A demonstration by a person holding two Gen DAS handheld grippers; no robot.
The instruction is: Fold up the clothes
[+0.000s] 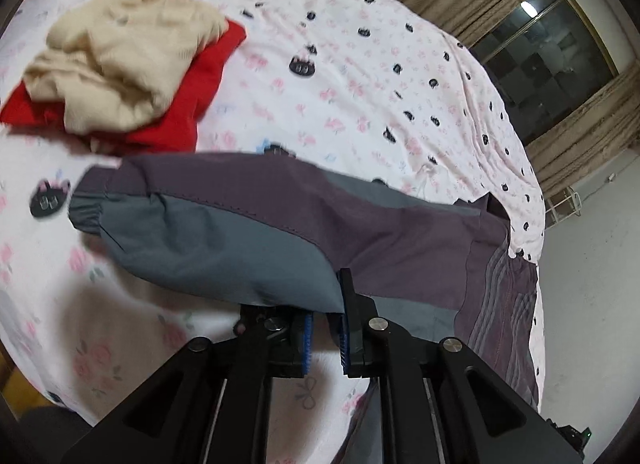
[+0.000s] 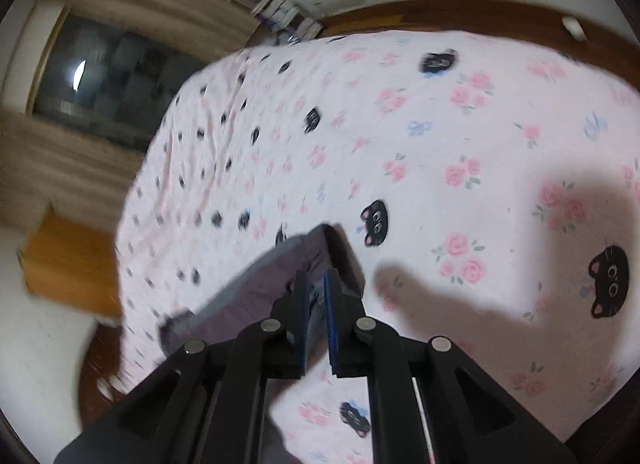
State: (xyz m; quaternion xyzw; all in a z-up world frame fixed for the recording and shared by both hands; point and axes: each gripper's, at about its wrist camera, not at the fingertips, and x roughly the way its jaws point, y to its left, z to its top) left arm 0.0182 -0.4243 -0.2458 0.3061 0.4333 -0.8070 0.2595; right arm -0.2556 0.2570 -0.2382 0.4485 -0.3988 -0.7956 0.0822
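Note:
A purple and grey jacket (image 1: 320,219) is stretched across the left wrist view above the bed, sleeve cuff at the left. My left gripper (image 1: 326,304) is shut on the jacket's lower edge, which drapes over its fingers. In the right wrist view my right gripper (image 2: 316,284) is shut on another part of the jacket (image 2: 264,284), which hangs off to the left above the bed. A cream garment (image 1: 120,59) lies on a red garment (image 1: 192,103) at the upper left of the bed.
The bed (image 1: 360,63) has a pink sheet with flowers and black cat faces (image 2: 440,143). A dark window with brown curtains (image 1: 552,59) is beyond the bed. A wooden nightstand (image 2: 72,264) stands by the bed edge. A wooden headboard (image 2: 460,15) runs behind.

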